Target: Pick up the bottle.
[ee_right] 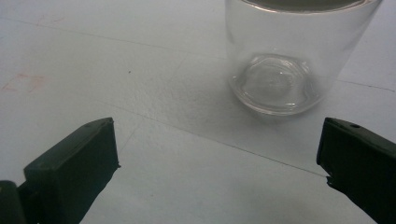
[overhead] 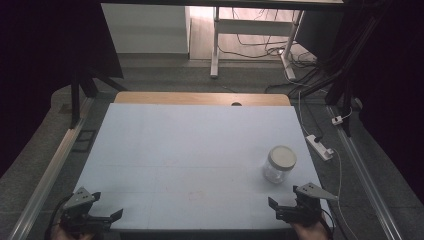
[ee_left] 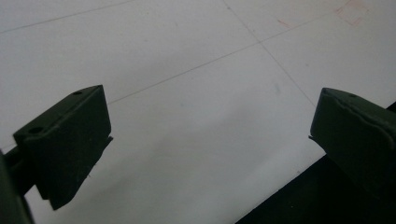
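target: glass jar (overhead: 279, 164) with a pale lid (overhead: 283, 155), standing upright on the right half of the tabletop (overhead: 190, 145), nothing else sitting near it.
jar from right claw: right claw (overhead: 282, 210) is sitting at the near right edge; jar is lying just ahead of it and slightly toward the tabletop's middle, apart, not touching.
right gripper view: jar (ee_right: 285, 65) is showing ahead, right of centre between the 2 black jaws, closer to the right-hand jaw's line; its clear base is resting flat on the tabletop (ee_right: 140, 154).
right claw state: jaws are standing wide apart, holding nothing; the gap is looking wider than the jar body, as far as i'm judging.
left claw: left claw (overhead: 102, 220) is sitting at the near left corner, well apart from the jar, the whole tabletop width between them.
left claw state: jaws are gaping wide in the left gripper view, holding nothing, pointing at bare tabletop (ee_left: 196, 116).
nearer hand: right, clearly.
jar axis: vertical; round body, so approach angle isn't mattering much, only centring.
judging next move: right claw is needing to go straight forward with a small sideways correction so the jar is landing midway between the jaws.
risk: an off-centre approach is likely nudging the jar with 1 jaw and sliding it or tipping it.
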The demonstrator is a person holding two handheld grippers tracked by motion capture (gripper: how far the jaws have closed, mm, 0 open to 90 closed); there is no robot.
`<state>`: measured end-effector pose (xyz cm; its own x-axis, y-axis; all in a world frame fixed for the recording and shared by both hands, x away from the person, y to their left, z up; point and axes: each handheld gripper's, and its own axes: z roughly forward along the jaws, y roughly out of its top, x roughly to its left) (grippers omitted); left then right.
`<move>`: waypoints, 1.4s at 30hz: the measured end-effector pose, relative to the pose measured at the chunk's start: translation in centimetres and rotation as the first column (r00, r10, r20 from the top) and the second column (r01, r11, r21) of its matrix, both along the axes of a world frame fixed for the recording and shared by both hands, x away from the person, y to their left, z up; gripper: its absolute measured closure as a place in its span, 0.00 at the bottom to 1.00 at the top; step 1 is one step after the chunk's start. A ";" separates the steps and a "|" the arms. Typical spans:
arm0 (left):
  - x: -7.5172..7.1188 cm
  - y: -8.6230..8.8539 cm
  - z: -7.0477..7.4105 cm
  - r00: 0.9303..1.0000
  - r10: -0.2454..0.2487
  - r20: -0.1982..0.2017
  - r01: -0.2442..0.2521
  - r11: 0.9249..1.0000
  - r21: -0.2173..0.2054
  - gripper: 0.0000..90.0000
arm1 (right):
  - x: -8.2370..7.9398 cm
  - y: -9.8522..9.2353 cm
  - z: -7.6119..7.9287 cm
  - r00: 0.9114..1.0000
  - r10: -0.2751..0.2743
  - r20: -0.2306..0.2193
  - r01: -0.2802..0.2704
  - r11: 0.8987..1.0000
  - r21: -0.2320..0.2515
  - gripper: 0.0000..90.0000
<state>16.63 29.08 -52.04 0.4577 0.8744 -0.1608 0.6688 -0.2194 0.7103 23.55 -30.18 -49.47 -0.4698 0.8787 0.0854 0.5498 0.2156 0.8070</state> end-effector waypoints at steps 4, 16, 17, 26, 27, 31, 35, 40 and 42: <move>0.0 0.2 0.0 1.000 0.006 0.008 -0.006 1.000 -0.006 0.00 | 0.0 -0.1 0.0 1.000 -0.004 -0.001 0.004 1.000 0.007 0.00; 0.1 0.3 -0.1 1.000 -0.020 0.004 0.020 1.000 -0.019 0.00 | 0.1 0.1 0.0 1.000 -0.005 -0.004 0.005 1.000 0.000 0.00; 0.1 0.4 -0.1 1.000 -0.020 0.004 0.020 1.000 -0.020 0.00 | 0.1 0.1 0.0 1.000 -0.004 -0.004 0.004 1.000 0.000 0.00; 0.1 0.2 -0.1 1.000 -0.018 -0.003 0.018 1.000 -0.016 0.00 | 0.1 -0.1 0.0 1.000 -0.007 -0.005 0.007 1.000 0.016 0.00; 0.1 0.2 -0.1 1.000 -0.019 -0.003 0.018 1.000 -0.014 0.00 | 0.1 -0.1 0.0 1.000 -0.006 -0.006 0.006 1.000 0.020 0.00; 0.1 0.2 -0.1 1.000 -0.018 -0.005 0.018 1.000 -0.014 0.00 | 0.1 -0.2 0.0 1.000 -0.008 -0.008 0.008 1.000 0.022 0.00; 0.2 0.2 -0.1 1.000 -0.020 -0.004 0.020 1.000 -0.020 0.00 | 0.2 -0.3 0.1 1.000 -0.007 -0.009 0.007 0.999 0.037 0.00; 0.3 0.2 -0.1 1.000 -0.023 -0.008 0.023 1.000 -0.019 0.00 | 0.3 -0.4 0.3 1.000 -0.012 0.009 0.011 0.999 0.033 0.00; 0.3 0.2 -0.1 1.000 -0.025 -0.008 0.025 0.999 -0.021 0.00 | 0.4 -0.4 0.4 1.000 -0.009 0.013 0.008 1.000 0.030 0.00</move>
<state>16.94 29.28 -52.15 0.4781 0.8592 -0.1824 0.6690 -0.2216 0.7095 23.97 -30.55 -49.08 -0.4636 0.8798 0.1051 0.5405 0.1868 0.8203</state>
